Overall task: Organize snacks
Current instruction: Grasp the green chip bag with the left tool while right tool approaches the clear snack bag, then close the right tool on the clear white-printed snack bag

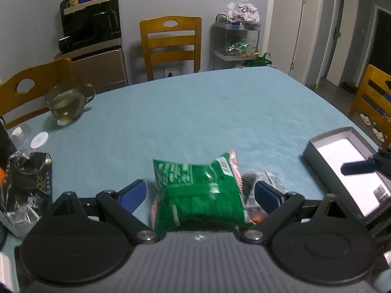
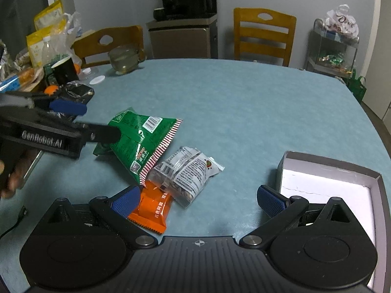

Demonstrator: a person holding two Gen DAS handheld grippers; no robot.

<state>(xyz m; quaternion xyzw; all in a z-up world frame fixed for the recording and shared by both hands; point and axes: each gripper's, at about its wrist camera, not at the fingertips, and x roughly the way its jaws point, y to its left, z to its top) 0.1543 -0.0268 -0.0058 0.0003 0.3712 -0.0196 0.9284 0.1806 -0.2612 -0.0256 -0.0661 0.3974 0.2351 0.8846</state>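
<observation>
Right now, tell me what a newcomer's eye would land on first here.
The green snack bag stands out, lying mid-table between the open fingers of the left tool. Beside it lie a clear printed packet and an orange packet. To the right sits an open grey box with a white inside, near the open right tool.
</observation>
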